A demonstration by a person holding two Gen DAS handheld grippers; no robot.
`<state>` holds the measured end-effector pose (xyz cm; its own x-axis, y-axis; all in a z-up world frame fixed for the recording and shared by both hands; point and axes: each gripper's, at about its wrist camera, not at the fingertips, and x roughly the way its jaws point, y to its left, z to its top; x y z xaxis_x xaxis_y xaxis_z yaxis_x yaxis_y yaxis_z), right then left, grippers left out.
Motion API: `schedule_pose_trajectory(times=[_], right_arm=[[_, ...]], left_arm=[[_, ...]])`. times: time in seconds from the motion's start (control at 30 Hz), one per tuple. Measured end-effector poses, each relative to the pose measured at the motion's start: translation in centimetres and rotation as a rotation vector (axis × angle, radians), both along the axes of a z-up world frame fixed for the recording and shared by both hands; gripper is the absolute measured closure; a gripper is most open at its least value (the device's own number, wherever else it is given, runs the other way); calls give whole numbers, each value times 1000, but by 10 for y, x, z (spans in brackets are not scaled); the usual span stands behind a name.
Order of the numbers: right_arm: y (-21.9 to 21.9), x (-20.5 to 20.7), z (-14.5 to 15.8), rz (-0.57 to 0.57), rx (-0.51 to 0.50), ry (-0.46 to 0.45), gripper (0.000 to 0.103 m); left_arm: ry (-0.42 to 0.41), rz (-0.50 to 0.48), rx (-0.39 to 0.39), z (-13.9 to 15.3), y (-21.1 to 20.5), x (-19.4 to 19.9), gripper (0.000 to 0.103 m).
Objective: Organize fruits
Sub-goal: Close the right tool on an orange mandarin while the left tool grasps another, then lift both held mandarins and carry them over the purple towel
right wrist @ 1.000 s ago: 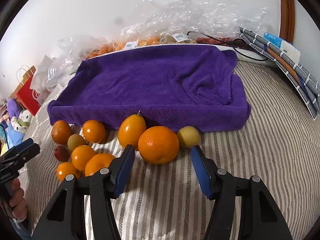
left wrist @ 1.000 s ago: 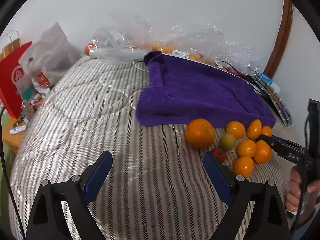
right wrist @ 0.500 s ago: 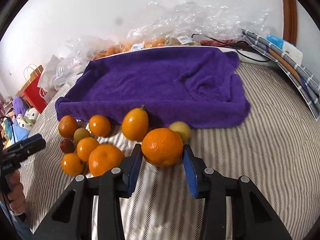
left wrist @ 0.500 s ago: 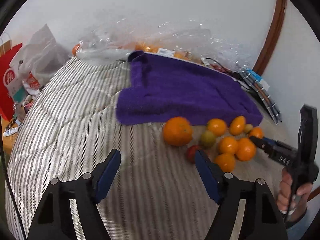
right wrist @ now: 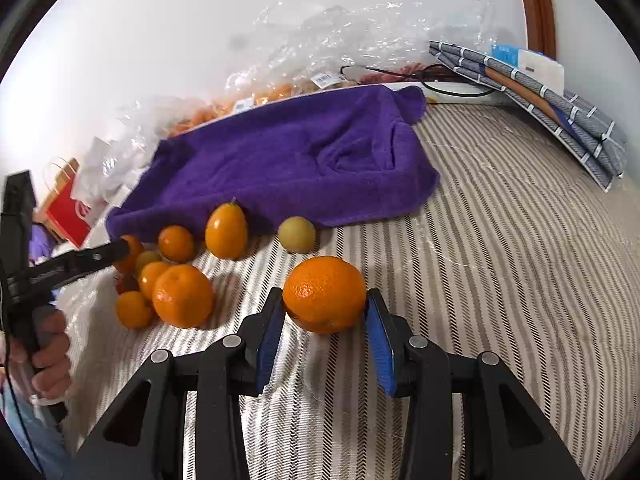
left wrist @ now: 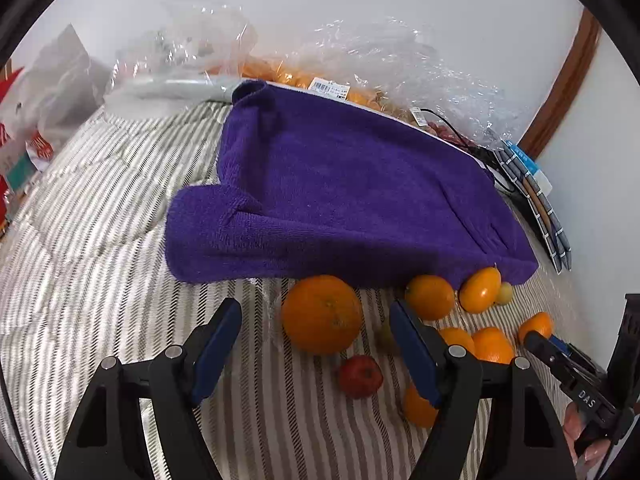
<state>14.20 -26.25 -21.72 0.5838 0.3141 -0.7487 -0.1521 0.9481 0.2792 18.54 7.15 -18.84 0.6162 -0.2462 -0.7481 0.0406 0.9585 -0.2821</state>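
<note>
Several oranges and smaller fruits lie on the striped bedcover along the front edge of a purple towel. My left gripper straddles a large orange; its jaws are closing, with gaps still showing at both blue pads. A small red fruit lies just in front of that orange. My right gripper is shut on another large orange, held apart from the group. Left of it lie an orange, an oval orange fruit and a yellow-green fruit.
Clear plastic bags holding more fruit line the wall behind the towel. Folded grey striped cloths and a black cable lie at the back right. A red paper bag stands past the bed's left side. A hand holds the left gripper's handle.
My right gripper closed on the large orange and drew it away from the fruits by the towel. My left gripper moved up to the other large orange while its jaws narrowed.
</note>
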Motion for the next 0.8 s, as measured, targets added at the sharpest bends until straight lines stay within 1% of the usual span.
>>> schedule_pose_trajectory(times=[0.03,0.1,0.13,0.2,0.27,0.3,0.43,0.5,0.6,0.67,0.7,0.8], right_arm=[[-2,0,0,3,18,-4,62],[-4,0,0,0,33,-4,62],[-4,-1,0,-1,37,-2,62],[-4,-1,0,-5,45,-1,62],[-6,-1,0,-10,52,-7,62],[-6,-2,1,-12,56,-14,62],[-5,-3,1,-24,40,-14,62],[-3,-3,1,-12,38,-14,62],[-1,-2,0,1,31,-14,62],[1,-1,-1,6,22,-6,62],[2,0,-1,7,18,-2,62],[5,1,-3,6,1,9,62]], left_arm=[[3,-8,-10,-2,0,1,39],[6,-21,-26,-4,0,3,45],[-8,-23,-30,-4,0,2,51],[-2,-42,-61,-6,1,3,60],[-12,-39,-99,-5,4,2,61],[-22,-37,-109,-4,6,1,64],[-64,-13,-117,-1,11,-3,70],[-69,-4,-140,0,15,-3,73],[-66,-3,-141,-1,15,-2,72],[-62,-4,-125,-1,13,-2,67],[-56,-9,-121,-1,11,-1,61],[-20,-26,-123,-5,9,1,56]])
